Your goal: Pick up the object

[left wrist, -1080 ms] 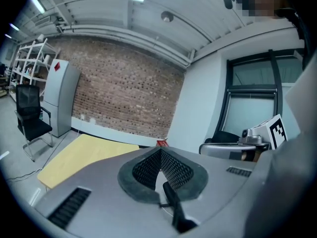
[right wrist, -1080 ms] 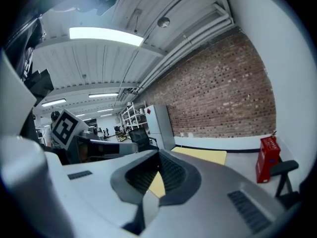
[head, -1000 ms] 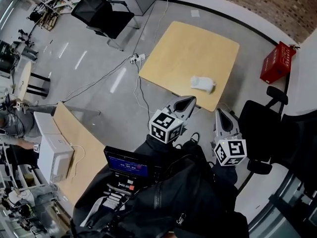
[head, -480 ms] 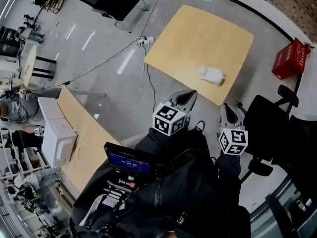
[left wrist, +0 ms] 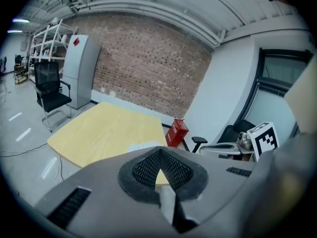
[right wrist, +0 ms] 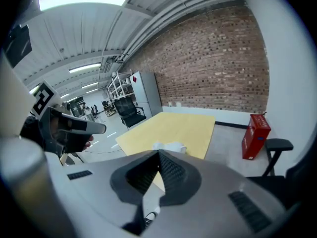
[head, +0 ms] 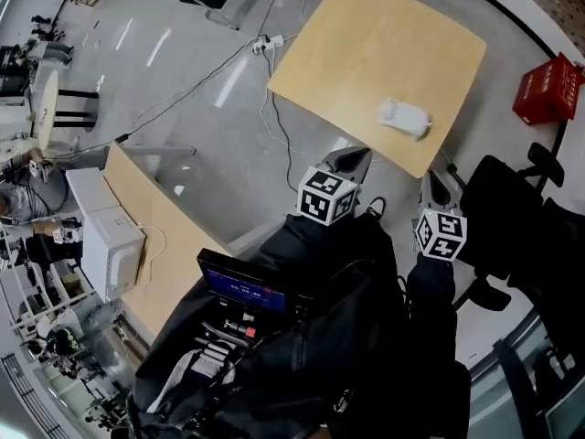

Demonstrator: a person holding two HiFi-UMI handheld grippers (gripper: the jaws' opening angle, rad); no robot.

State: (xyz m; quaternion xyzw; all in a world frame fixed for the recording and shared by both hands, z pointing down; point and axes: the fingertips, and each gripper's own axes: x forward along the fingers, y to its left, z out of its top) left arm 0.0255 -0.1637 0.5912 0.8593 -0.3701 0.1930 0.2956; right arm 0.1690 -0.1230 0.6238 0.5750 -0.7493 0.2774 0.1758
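Object, one; claws, two.

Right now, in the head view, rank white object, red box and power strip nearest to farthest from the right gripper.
1. white object, on the table, ahead of the right gripper.
2. red box, floor, far right.
3. power strip, floor, beyond the table's left corner.

On the counter, near its right edge, lies the object. The left claw and right claw hang before the counter, with a crate right of it.
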